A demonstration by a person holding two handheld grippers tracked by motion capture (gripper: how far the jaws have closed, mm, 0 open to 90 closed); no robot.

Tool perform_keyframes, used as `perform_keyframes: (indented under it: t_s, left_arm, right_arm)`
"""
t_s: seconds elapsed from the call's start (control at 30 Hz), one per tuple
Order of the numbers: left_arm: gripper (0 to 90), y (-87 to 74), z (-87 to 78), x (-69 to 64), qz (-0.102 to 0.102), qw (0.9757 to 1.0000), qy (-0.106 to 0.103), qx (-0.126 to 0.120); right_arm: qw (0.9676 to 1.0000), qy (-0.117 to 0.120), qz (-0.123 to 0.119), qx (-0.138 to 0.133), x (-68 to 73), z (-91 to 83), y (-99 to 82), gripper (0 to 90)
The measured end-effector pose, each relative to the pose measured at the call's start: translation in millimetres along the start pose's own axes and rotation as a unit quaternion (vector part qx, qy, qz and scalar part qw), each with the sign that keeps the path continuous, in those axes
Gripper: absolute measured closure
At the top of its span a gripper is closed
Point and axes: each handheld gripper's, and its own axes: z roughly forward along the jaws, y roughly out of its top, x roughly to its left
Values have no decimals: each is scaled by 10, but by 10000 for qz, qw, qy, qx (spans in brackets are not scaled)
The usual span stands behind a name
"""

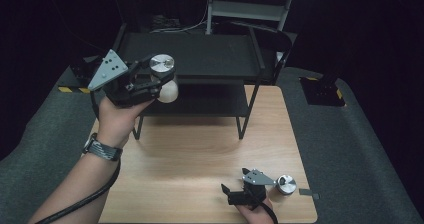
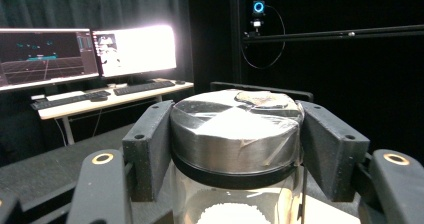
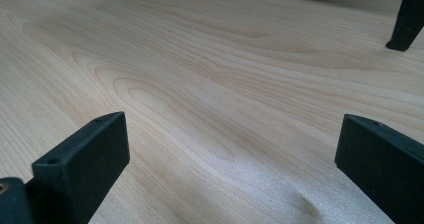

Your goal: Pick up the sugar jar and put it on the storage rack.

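My left gripper [image 1: 161, 78] is lifted off the table in front of the black shelf rack [image 1: 200, 54], shut on a clear glass jar [image 1: 167, 90]. The jar has a silver metal lid [image 1: 162, 62] and white grains inside. In the left gripper view the two black pads [image 2: 150, 144] press on the sides of the lid [image 2: 235, 129]. My right gripper [image 1: 235, 181] rests low at the table's front edge, open, with bare wood between its jaws [image 3: 230, 154]. A second jar with a silver lid [image 1: 286, 184] stands just right of that hand.
The two-level black rack stands on the back half of the wooden table [image 1: 200, 149]; one of its legs [image 3: 406, 19] shows in the right gripper view. A small grey strip [image 1: 309, 194] lies near the front right corner. Monitors [image 2: 85, 51] and a desk stand beyond the table.
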Motion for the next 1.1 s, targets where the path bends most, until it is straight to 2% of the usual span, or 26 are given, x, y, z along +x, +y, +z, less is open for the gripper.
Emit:
perform_keyframes:
  t_s: [0.17,0.47,0.73,1.1]
  left_arm:
    - [346,30,58,48,-173,9998,82,-103]
    - [346,95,202,116,-217,9993,288,-90]
    - [346,161,351,162,-131,9987,485,3]
    - [346,210,514,212,-123,9972,730,38]
  right_arm:
    - [10000,1,-11,24,1,2,8,7]
    - [10000,19,-11,8,-4,0,2,7]
    - [10000,47,-6,-6,-16,-1,-3,7]
    - [10000,68,2,-21,-26,-3,-8,7]
